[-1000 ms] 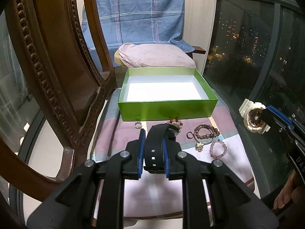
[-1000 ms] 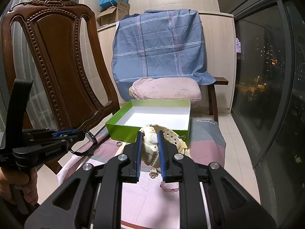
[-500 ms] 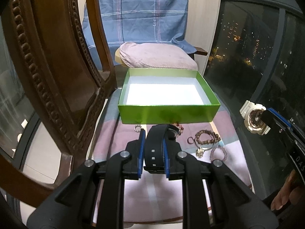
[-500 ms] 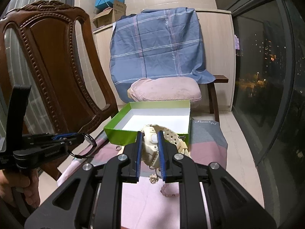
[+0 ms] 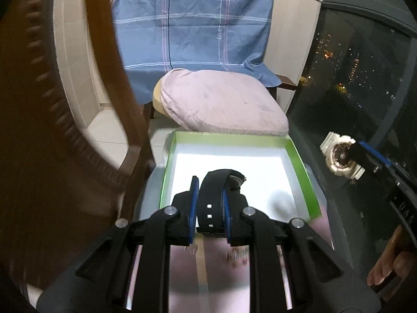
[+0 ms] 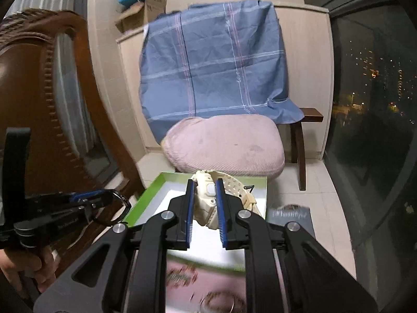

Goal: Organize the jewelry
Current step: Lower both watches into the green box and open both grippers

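Over the green box (image 5: 299,161): left gripper (image 5: 209,203), fingers pinching a black watch (image 5: 212,195) by its strap, above the white floor. Right gripper (image 6: 204,208), fingers clamped on a cream watch (image 6: 208,195), above the box's near part. Blurred bracelets (image 6: 182,276) on pink cloth (image 5: 208,281), before the box.
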### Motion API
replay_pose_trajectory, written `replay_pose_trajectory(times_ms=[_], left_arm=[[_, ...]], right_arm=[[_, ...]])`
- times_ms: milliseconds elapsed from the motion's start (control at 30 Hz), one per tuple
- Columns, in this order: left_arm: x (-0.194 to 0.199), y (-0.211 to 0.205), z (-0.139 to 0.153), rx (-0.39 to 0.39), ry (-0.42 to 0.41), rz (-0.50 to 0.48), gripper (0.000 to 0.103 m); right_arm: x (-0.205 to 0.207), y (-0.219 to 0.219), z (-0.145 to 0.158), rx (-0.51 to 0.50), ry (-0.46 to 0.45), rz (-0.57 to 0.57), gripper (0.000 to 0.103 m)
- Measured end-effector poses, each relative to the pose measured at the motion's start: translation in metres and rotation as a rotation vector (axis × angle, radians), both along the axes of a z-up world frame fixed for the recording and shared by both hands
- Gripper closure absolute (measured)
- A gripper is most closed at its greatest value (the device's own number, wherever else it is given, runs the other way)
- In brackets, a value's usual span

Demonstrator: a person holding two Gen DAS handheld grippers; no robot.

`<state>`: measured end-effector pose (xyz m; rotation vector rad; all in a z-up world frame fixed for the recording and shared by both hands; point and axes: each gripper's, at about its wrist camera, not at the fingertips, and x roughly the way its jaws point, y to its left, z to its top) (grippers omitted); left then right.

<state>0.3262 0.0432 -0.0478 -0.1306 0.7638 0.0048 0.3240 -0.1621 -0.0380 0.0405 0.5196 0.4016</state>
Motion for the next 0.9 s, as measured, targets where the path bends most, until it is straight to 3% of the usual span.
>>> replay_pose_trajectory(times_ms=[233, 433, 533, 567, 600, 633, 667, 833, 900], left_arm=[[0.104, -0.002, -0.040, 0.031, 0.137, 0.019, 0.086], [0.150, 0.000, -0.089, 0.060, 0.259, 0.038, 0.086], [0.161, 0.005, -0.101, 0.051, 0.289, 0.044, 0.083], [0.162, 0.006, -0.102, 0.045, 0.290, 0.042, 0.062], [0.163, 0.007, -0.103, 0.044, 0.287, 0.043, 0.027], [0.159, 0.008, -0.099, 0.054, 0.264, 0.058, 0.017], [0.151, 0.008, -0.093, 0.068, 0.222, 0.072, 0.015], [0.092, 0.004, -0.046, 0.092, 0.089, 0.028, 0.013], [0.052, 0.004, -0.022, 0.106, 0.018, 0.030, 0.004]], right_arm=[[0.101, 0.014, -0.049, -0.064, 0.170, -0.024, 0.087], [0.141, 0.020, -0.085, -0.101, 0.279, -0.069, 0.087], [0.149, 0.017, -0.093, -0.106, 0.291, -0.107, 0.086], [0.152, 0.016, -0.094, -0.111, 0.294, -0.113, 0.079], [0.152, 0.014, -0.092, -0.104, 0.286, -0.117, 0.069], [0.149, 0.011, -0.088, -0.090, 0.277, -0.119, 0.044], [0.143, 0.007, -0.083, -0.069, 0.257, -0.126, 0.031], [0.066, -0.033, -0.030, 0.152, 0.101, -0.112, 0.015], [0.028, -0.046, -0.014, 0.196, 0.051, -0.103, 0.007]])
